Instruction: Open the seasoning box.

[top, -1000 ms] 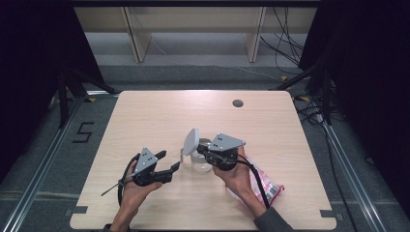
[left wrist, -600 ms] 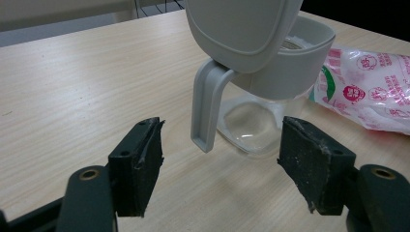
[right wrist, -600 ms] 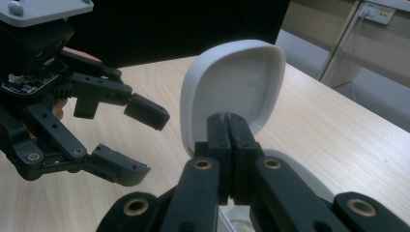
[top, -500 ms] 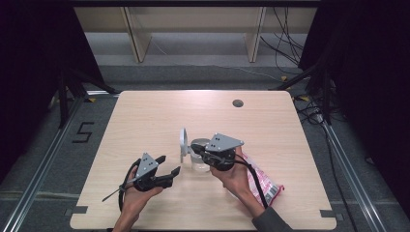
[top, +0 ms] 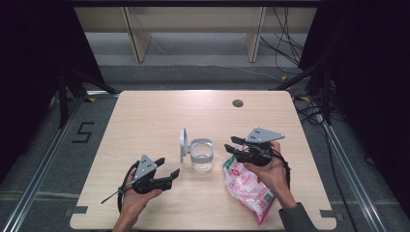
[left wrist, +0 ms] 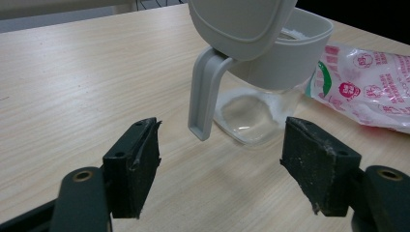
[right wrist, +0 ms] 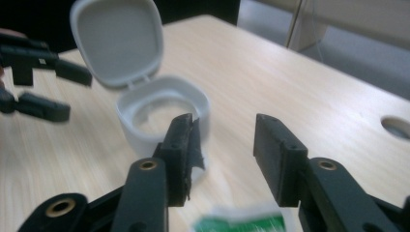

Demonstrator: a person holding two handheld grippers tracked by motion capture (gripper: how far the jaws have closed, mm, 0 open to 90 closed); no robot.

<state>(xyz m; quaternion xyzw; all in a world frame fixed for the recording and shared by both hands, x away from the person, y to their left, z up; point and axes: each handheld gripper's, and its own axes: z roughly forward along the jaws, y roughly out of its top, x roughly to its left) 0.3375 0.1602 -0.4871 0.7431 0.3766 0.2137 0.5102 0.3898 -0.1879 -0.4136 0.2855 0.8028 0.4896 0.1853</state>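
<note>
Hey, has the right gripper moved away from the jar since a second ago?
Yes. The right gripper has pulled back rightward from the jar, toward the table's right edge, above the pink bag. Its jaws have just been opening, with nothing between them.

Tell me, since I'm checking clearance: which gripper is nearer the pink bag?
The right gripper: it hovers at the top end of the pink bag, right of the jar. The left gripper sits across the jar.

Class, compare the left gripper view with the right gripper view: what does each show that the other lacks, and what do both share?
Left gripper view: the lid's outside and its grey tab, the jar's clear base, and the printed pink and white bag.
Right gripper view: the lid's inside, the round hole in the table, and the left gripper beyond the jar.
Both: the open jar on the wooden table.
</note>
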